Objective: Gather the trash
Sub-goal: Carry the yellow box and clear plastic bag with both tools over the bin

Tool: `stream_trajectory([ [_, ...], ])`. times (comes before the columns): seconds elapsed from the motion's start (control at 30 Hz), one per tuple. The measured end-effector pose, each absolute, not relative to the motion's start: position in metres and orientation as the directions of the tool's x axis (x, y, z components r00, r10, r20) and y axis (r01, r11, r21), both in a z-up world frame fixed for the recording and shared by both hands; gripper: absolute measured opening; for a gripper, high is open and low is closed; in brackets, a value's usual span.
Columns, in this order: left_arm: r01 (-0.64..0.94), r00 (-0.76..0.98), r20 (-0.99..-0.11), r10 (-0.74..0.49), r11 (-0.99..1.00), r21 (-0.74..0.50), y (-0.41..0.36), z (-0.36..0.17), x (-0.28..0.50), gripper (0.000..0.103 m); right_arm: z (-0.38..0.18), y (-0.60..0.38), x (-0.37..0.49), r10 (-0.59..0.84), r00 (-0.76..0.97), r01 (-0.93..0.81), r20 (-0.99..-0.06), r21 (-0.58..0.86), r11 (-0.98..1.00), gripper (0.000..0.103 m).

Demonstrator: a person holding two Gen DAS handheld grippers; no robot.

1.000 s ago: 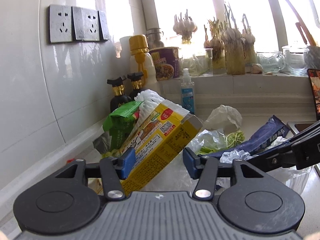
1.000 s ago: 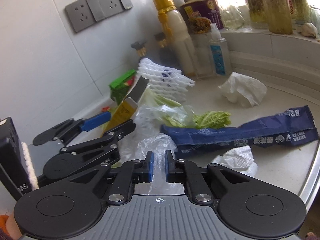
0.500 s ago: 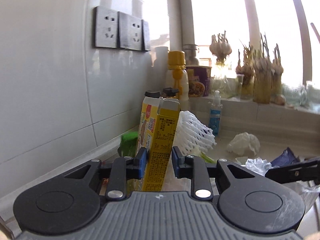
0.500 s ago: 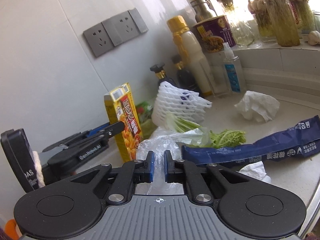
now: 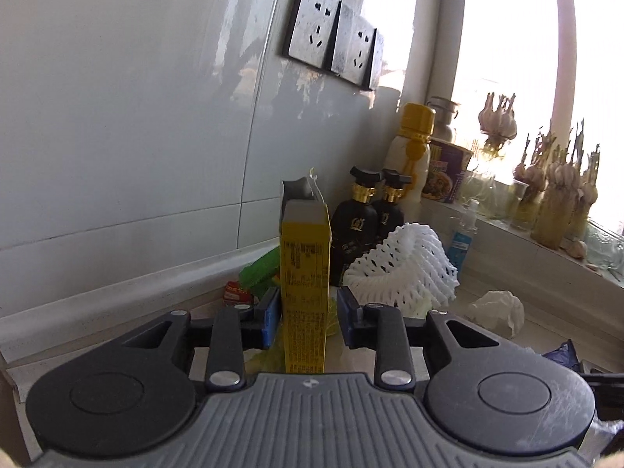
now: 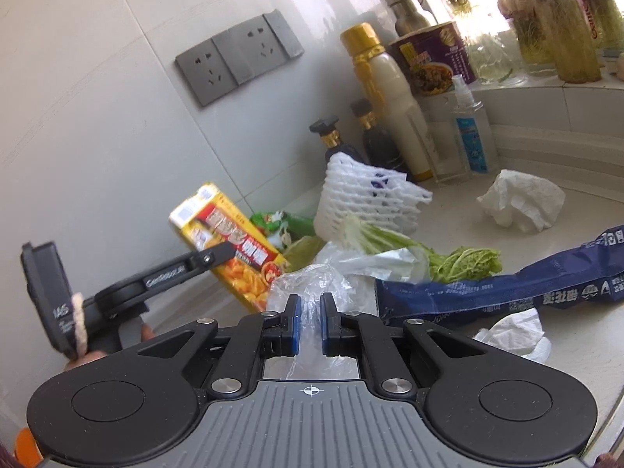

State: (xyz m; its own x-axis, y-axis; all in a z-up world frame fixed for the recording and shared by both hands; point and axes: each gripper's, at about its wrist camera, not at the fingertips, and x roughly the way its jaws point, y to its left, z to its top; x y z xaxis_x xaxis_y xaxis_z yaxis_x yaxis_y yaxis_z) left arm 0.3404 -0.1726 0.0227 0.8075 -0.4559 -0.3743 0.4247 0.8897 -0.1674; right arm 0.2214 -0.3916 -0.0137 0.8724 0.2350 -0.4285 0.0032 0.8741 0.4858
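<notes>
A yellow carton [image 5: 306, 273] stands upright between the jaws of my left gripper [image 5: 308, 312]. The jaws are opening: the left pad lies against the carton and a thin gap shows at the right pad. In the right wrist view the same yellow carton [image 6: 230, 245] shows its printed front, with a left finger [image 6: 187, 265] across it. My right gripper [image 6: 310, 312] is shut on a crumpled clear plastic bag [image 6: 312, 284]. Other trash lies beyond: a white foam net [image 6: 362, 191], cabbage leaves [image 6: 460, 261], a long blue wrapper [image 6: 507, 288] and crumpled tissues [image 6: 522, 202].
Two dark bottles [image 5: 358, 218] and a tall white bottle [image 5: 409, 156] stand against the tiled wall, with a small spray bottle [image 6: 472, 136] beside them. A green packet [image 5: 259, 269] lies behind the carton. Jars of garlic line the window sill [image 5: 546, 249].
The left gripper closed around the tilted yellow carton, rolled and rose, bringing it upright. Since then a small gap has appeared at its right pad. The right gripper stayed shut on the bag.
</notes>
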Motion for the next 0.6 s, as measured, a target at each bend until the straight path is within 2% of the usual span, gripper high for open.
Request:
stream_trajectory([
  [0.07,0.409,0.813,-0.381,-0.44,0.898,-0.164,-0.176,0.021,0.345,0.027,-0.016,-0.392,0.223,0.235,0.87,0.008,-0.434,0.488,0.873,0.008],
  [0.1,0.397,0.815,-0.387,-0.432,0.902,-0.17,-0.177,0.019,0.347,0.023,-0.017,-0.392,0.224,0.236,0.869,0.01,-0.435,0.491,0.871,0.008],
  [0.17,0.379,0.819,-0.383,-0.427,0.904,-0.197,-0.176,0.018,0.347,0.02,-0.019,-0.394,0.225,0.233,0.869,0.016,-0.436,0.497,0.868,0.008],
  [0.6,0.374,0.836,-0.345,-0.426,0.904,-0.209,-0.151,0.046,0.323,0.02,-0.012,-0.395,0.218,0.225,0.886,0.009,-0.405,0.5,0.866,0.008],
])
